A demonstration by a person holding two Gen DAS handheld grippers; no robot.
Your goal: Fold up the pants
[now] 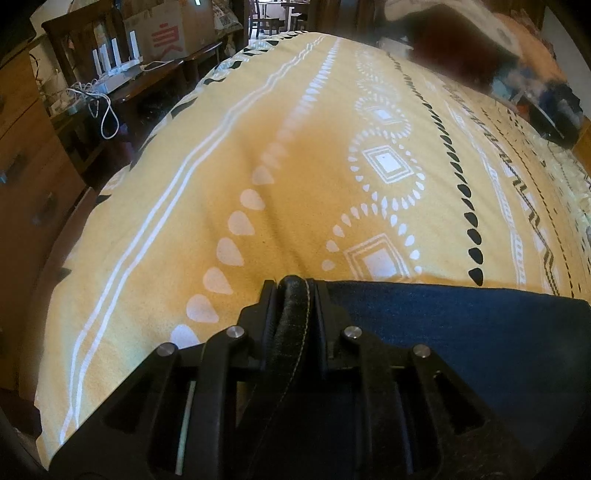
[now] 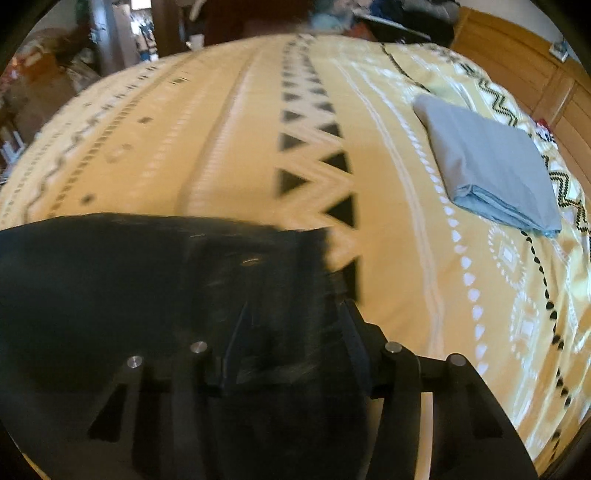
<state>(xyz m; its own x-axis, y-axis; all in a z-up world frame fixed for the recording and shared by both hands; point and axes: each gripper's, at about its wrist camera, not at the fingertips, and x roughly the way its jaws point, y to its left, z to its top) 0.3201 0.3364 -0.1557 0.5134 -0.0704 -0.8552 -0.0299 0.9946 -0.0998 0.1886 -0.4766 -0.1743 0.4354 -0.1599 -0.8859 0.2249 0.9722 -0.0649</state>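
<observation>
Dark blue denim pants [image 1: 461,332] lie on a yellow patterned bedspread [image 1: 295,147]. In the left wrist view my left gripper [image 1: 293,284] is shut on a thick stitched edge of the pants, which bulges up between its fingertips. In the right wrist view the pants [image 2: 110,277] spread dark across the lower left, their corner reaching past my right gripper [image 2: 295,306]. Its fingers stand apart with the dark cloth lying between them. The picture is blurred, and I see no pad pressing on the cloth.
A folded grey garment [image 2: 487,166] lies on the bed to the right, near a wooden headboard [image 2: 535,74]. Wooden drawers [image 1: 22,147], a chair, a white router [image 1: 114,62] and a cardboard box [image 1: 166,33] stand past the bed's left edge. A blurred dark shape [image 1: 461,48] hangs at the top right.
</observation>
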